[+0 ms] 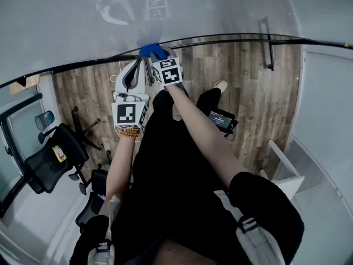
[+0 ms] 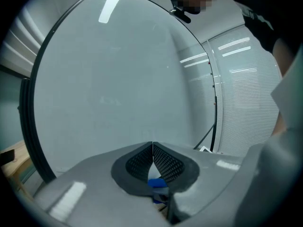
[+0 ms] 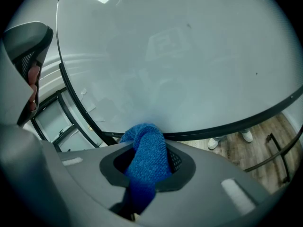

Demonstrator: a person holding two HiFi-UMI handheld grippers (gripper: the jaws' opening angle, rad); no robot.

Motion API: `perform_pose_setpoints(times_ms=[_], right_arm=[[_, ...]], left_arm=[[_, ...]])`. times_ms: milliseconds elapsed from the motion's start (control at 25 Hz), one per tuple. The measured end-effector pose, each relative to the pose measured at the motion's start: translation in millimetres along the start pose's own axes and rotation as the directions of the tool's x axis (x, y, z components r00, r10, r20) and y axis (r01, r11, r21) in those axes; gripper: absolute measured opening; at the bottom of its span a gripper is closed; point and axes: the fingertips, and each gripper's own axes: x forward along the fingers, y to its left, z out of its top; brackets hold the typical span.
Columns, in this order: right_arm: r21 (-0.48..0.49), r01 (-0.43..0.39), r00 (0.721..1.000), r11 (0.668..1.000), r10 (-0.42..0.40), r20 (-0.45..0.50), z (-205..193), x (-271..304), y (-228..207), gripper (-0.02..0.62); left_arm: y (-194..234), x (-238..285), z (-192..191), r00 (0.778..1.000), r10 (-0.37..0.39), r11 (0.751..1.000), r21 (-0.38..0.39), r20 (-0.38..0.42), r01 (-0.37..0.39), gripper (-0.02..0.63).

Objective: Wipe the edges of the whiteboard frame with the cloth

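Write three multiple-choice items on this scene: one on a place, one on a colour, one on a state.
1. Where is the cloth?
A. On the floor
B. Between the jaws of the right gripper
C. Draped over the office chair

2. What colour is the cloth?
A. Blue
B. Red
C. White

3. How do the jaws of the left gripper stand?
A. Wide apart
B. Half open
C. Closed together

Answers:
1. B, since the right gripper view shows the cloth bunched between that gripper's jaws.
2. A, since the knit fabric is plainly blue in both the right gripper view and the head view.
3. C, since the left gripper view shows the two jaw tips meeting with no gap.
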Motion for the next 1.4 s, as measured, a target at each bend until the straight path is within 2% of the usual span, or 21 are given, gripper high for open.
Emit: perform_pose_setpoints(times_ms=[440, 640, 1040, 1280, 1400], right_arm=[[-0.013, 0.007, 1.000, 1.000, -0.007, -0.004, 11, -21, -4, 0.091], [-0.008, 0.008, 1.000, 1.000, -0.008, 0.008, 13, -35, -19, 0.091], [0.013, -0.017, 1.000, 1.000, 0.017, -0.011, -2, -52, -123, 0.091], [0.000, -0.024, 1.000, 1.000, 0.024, -0.015, 5, -54, -111, 0.090], [0.023, -0.014, 1.000, 1.000, 0.014, -0.015, 6, -57, -95, 0.090]], left_arm=[[-10, 0, 17, 1.000, -0.005, 1.000, -0.013, 0.015, 0.005, 0.003], [-25, 3, 23, 1.000, 0.014, 1.000, -0.011, 0.019, -0.014, 0.003], [-105, 74, 2, 0.998, 0.057, 0.998, -0.028, -0.012, -0.057, 0.003], [-98, 69, 6, 0.996, 0.086, 0.992, -0.096, 0.023, -0.084, 0.003], [-85, 58, 1, 0.998, 0.053, 0.993, -0.108, 0.023, -0.050, 0.000]])
